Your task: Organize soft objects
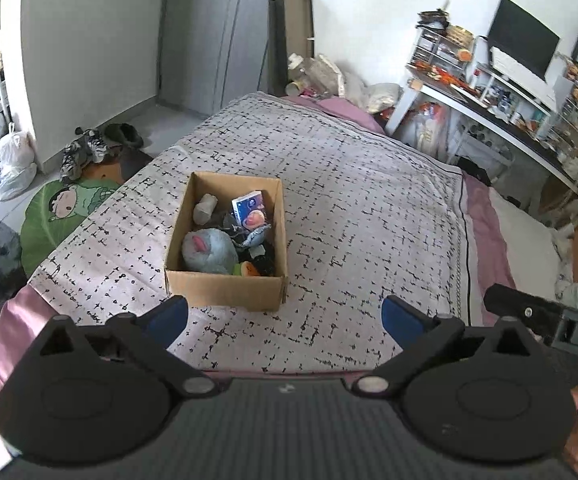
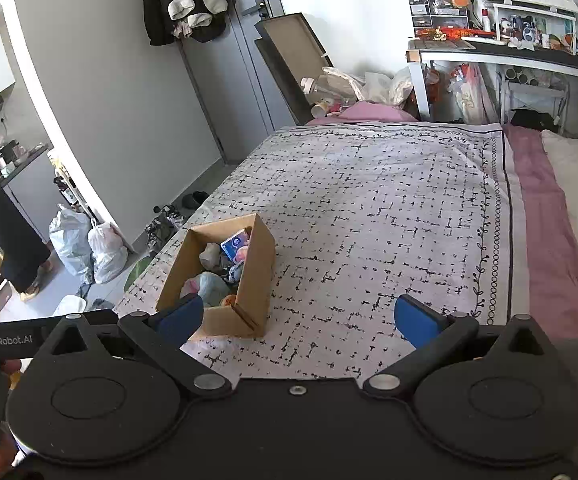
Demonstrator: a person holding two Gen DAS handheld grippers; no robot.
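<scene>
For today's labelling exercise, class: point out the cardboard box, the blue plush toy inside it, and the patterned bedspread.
cardboard box [image 1: 225,290], left wrist view, on its near outer wall.
blue plush toy [image 1: 209,251], left wrist view, on its body.
patterned bedspread [image 2: 389,200], right wrist view, on a bare middle stretch.

– Where does the cardboard box [image 1: 225,286] stand?
– On the bedspread [image 1: 361,216], near its left edge. A plush toy [image 1: 208,250] lies inside, at the near end; a tissue pack [image 1: 249,206] lies behind it.
– And the desk [image 1: 501,116]?
– Far right, beyond the bed.
</scene>
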